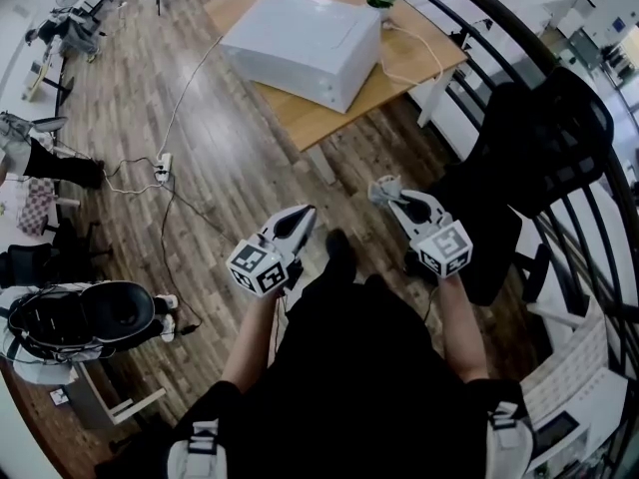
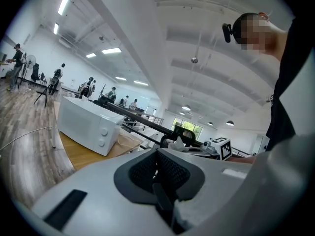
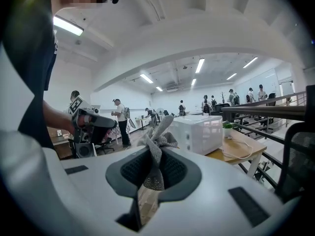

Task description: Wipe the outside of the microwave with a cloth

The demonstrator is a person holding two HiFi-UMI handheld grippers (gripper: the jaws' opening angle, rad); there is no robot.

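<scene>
A grey cloth (image 3: pixel 158 132), judged soft, light and limp, is pinched between the jaws of the right gripper (image 1: pixel 391 198), with its bunched end free for wiping. The white microwave (image 1: pixel 300 43), judged heavy and rigid, is seen far ahead on a wooden table (image 1: pixel 329 118), well apart from both grippers. The left gripper (image 1: pixel 300 220) is closed on nothing. The microwave's far faces are hidden.

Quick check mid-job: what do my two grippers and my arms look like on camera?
The left gripper and right gripper are both white, tapering shells with dark ribbed linings inside. Each carries a white cube printed with black square markers. The person wears a black top, and the forearms are uncovered.
</scene>
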